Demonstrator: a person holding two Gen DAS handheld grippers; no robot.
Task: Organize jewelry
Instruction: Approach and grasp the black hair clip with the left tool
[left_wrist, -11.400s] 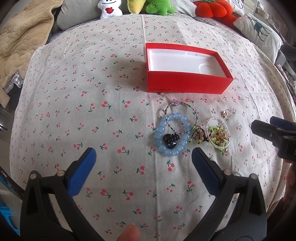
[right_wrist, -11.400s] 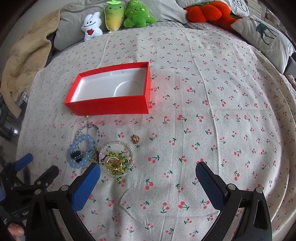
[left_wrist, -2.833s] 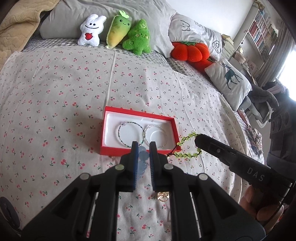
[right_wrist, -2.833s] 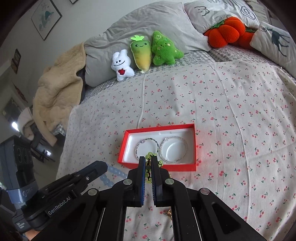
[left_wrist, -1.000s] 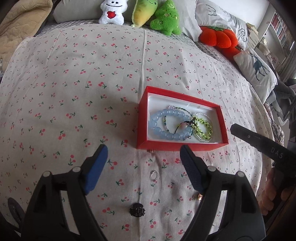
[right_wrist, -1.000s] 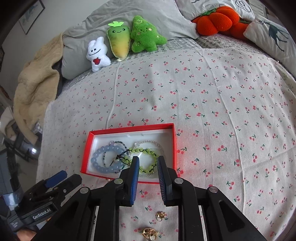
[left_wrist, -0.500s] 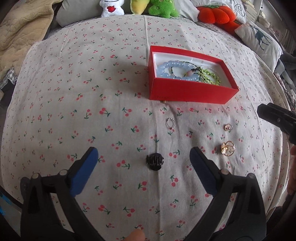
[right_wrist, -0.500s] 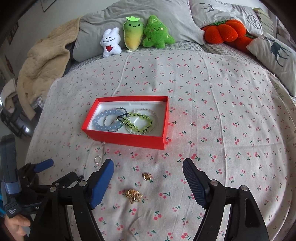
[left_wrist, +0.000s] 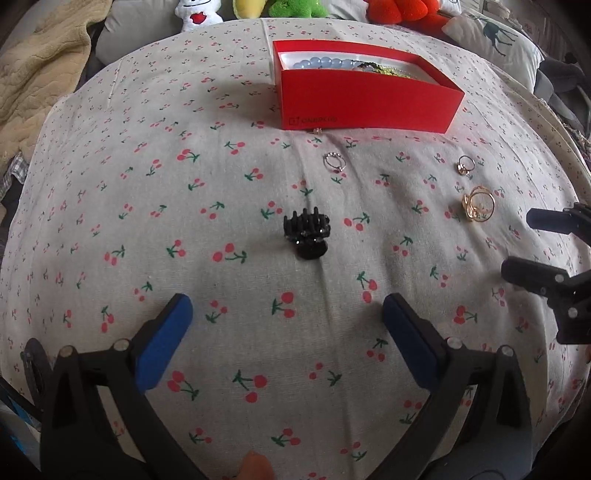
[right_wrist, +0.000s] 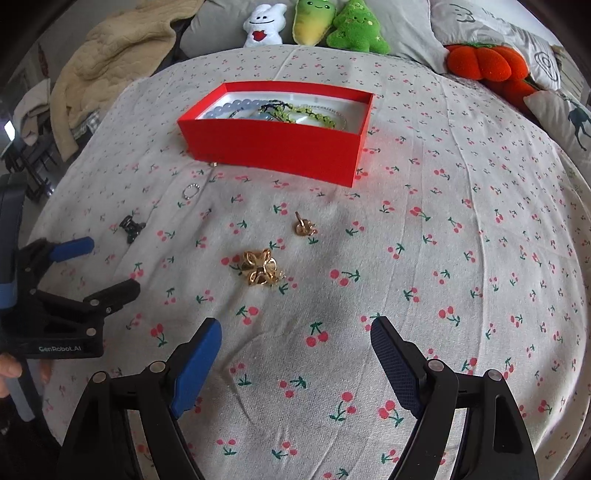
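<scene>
Left wrist view shows the left gripper (left_wrist: 284, 314) with its two blue pads spread very wide and nothing between them. It hangs over the bed cover (left_wrist: 184, 229), and the black hair clip (left_wrist: 306, 236) sits just ahead of it, on the near side of the red box (left_wrist: 365, 107). The right gripper (right_wrist: 295, 350) has just been opening its jaws, and they are wide and empty too. The gold bow piece (right_wrist: 260, 271) lies just ahead of it, also on the near side of the red box.

The blue bead bracelet (right_wrist: 231, 109) and the green bead bracelet (right_wrist: 306, 110) are already inside the red box. Still out on the cover, near the front wall of the box, are a silver ring (left_wrist: 334, 162) and a small gold ring (right_wrist: 303, 226).

I think the next step is to pick up the small things. The clip is lumpy, so it would be good to come straight down with one pad on each side and squeeze slowly. The cover is soft, so pressing too deep could pinch the cloth as well. The bow looks thin and may slide away.

A tiny shiny thing peeks out under the front edge of the red box, and I cannot tell what it is. The box wall hides most of what lies inside. The person's hands are cut off at the picture edges.
</scene>
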